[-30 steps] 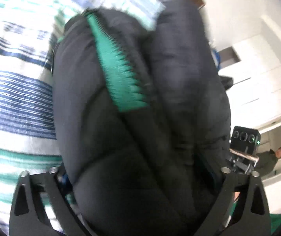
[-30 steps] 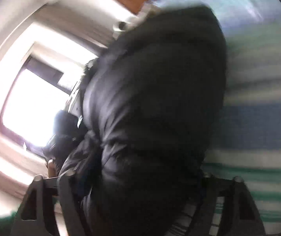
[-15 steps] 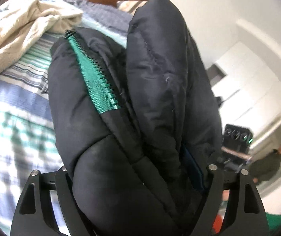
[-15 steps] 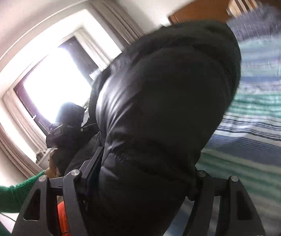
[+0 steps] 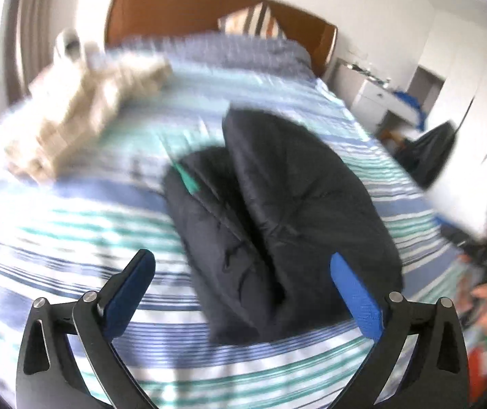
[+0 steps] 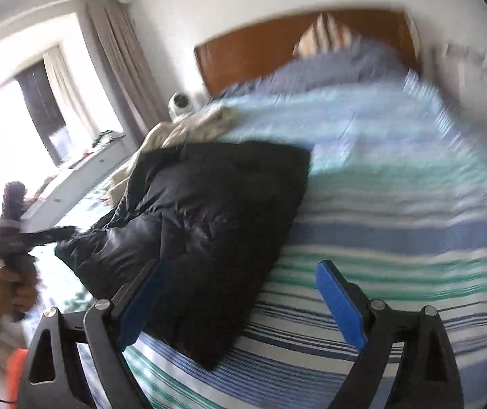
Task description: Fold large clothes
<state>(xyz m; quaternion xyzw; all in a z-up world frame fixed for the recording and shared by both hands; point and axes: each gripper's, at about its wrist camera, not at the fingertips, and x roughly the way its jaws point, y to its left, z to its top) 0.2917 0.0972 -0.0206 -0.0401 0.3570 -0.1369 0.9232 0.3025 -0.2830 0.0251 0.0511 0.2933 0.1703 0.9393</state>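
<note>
Now left gripper fingers wide, right gripper likewise

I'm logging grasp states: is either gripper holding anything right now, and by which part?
Nothing is held. The left gripper and right gripper are both open, and the folded black puffer jacket lies free on the striped bedspread.

Daylit – window glare, motion blur

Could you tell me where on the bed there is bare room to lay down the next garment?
Bare striped cover lies right of the black jacket, up to the pillow. Left of it is crowded: beige clothes fill the space up to the headboard.
</note>
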